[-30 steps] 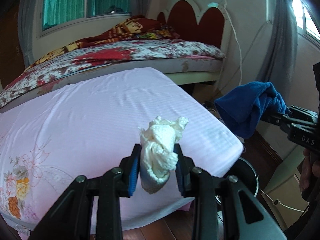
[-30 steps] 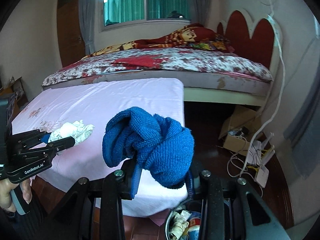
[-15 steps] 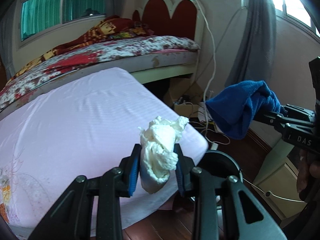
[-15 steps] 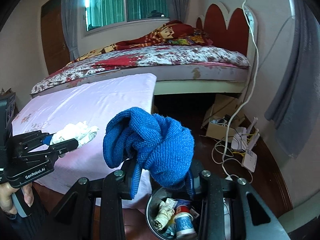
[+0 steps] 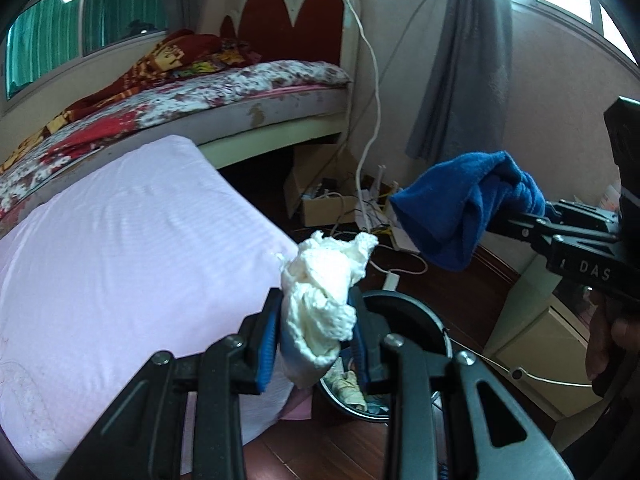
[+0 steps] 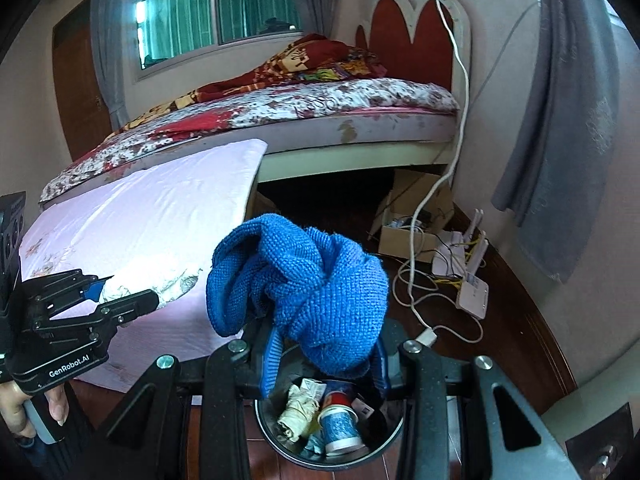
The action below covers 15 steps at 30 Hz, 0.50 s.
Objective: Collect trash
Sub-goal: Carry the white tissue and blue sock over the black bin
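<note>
Left gripper (image 5: 314, 332): fingers clenched on the white tissue wad (image 5: 324, 300), pinched at its lower half, top flopping free above the pads. Right gripper (image 6: 324, 356): fingers clenched on the blue cloth (image 6: 304, 284), which bulges well above and hangs over the front.

Trash bin (image 6: 384, 446) sits on the wood floor at bottom centre of the right wrist view, directly under my right fingers. Already has a crumpled tissue and a blue paper cup (image 6: 340, 426) inside. In the left view the bin rim (image 5: 416, 308) shows just behind and right of the wad, lower centre of frame.

Risks as I judge them:
- Left isn't over the opening. The wad looks closer to the pink mattress (image 5: 132, 248) edge than to the bin centre. Release here and it likely lands on the floor or the rim.
- Tissue is light and ragged; could cling to a pad on opening and drop late or sideways.
- Blue cloth is bulky compared with the bin mouth. Could drape over the rim instead of going in, or cover the opening before the wad goes in.
- Not sure the cloth is trash at all; can't tell.
- Both grippers converging on one bin: collision risk.
- Cables (image 6: 420, 300) on the floor right of the bin, snag hazard if I swing wide.
</note>
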Each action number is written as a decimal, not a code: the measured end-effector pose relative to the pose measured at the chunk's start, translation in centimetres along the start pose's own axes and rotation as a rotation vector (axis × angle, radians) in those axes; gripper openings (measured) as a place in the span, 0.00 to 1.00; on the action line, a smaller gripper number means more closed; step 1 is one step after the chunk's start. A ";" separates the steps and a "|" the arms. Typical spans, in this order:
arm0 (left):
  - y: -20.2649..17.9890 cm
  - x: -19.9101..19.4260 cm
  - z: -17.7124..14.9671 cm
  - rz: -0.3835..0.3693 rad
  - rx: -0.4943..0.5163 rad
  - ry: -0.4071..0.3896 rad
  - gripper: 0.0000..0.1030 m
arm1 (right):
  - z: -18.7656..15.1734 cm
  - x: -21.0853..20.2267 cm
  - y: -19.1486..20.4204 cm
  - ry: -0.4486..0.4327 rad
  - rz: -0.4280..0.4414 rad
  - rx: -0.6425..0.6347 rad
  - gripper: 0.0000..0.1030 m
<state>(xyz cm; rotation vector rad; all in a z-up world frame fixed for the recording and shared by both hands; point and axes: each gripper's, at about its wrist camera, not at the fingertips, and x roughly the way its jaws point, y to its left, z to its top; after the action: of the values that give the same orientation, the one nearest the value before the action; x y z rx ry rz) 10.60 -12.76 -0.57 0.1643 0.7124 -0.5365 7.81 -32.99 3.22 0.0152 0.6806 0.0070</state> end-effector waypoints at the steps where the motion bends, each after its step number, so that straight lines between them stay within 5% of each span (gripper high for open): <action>1: -0.4 0.2 0.0 -0.006 0.005 0.004 0.32 | -0.2 0.0 -0.3 0.004 -0.004 0.003 0.38; 15: -4.5 4.4 -1.5 -0.084 0.045 0.104 0.32 | -3.9 1.6 -4.2 0.102 -0.074 0.022 0.38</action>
<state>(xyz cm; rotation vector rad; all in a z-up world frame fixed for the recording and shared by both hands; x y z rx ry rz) 10.12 -17.94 -4.46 0.2063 0.8118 -0.6279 6.58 -37.12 -0.92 0.0108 0.7827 -0.0712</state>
